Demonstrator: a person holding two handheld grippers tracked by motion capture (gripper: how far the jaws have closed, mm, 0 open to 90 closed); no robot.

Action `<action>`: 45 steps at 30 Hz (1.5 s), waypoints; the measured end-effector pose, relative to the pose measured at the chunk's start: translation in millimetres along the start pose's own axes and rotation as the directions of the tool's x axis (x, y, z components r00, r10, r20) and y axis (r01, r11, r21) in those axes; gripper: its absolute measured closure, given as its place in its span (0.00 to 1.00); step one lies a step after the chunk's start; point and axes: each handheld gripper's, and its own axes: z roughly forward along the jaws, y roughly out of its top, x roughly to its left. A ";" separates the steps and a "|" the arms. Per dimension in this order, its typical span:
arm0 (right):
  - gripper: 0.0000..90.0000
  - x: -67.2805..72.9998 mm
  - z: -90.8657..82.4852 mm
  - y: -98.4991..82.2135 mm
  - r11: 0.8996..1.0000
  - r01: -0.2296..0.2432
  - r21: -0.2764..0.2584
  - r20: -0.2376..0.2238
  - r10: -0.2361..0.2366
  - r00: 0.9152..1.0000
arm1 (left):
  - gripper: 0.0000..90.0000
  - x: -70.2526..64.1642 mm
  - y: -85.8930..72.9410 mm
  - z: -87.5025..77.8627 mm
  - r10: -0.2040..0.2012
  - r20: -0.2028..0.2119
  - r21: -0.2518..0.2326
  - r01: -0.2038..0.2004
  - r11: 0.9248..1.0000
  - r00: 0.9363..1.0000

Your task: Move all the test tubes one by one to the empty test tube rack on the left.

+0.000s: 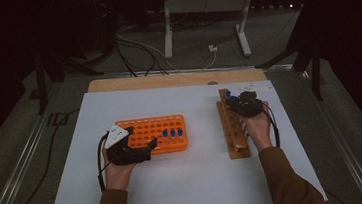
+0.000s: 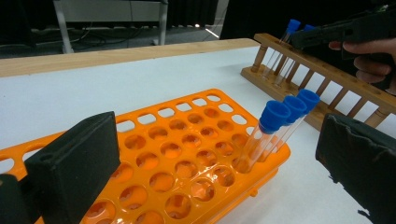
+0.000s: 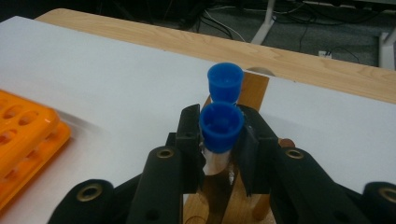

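Left gripper: at the near-left corner of the orange rack; jaws spread wide with nothing between them. It looks to be steadying or waiting beside the rack.
Orange rack: lies on the white desk, left of centre. Most holes are bare.
Tubes already moved: three blue-capped tubes stand side by side, leaning, in holes near the rack's right end.
Wooden rack: long and narrow, on the right part of the desk, running away from the person.
Right gripper: over the far end of the wooden rack; jaws clamped on the tube just below its blue cap. The tube still sits in the wooden rack.
Remaining tube: one more blue cap stands just behind the gripped one, at the rack's far end.
Progress: by my reading, three tubes are across and two are left, one of them gripped and not yet lifted out.
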 end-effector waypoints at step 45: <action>0.85 3.3 -18.3 14.3 0.999 0.017 -0.036 0.004 -0.017 1.000 | 0.01 0.9 -0.5 1.0 -0.006 0.005 0.000 0.006 1.000 1.000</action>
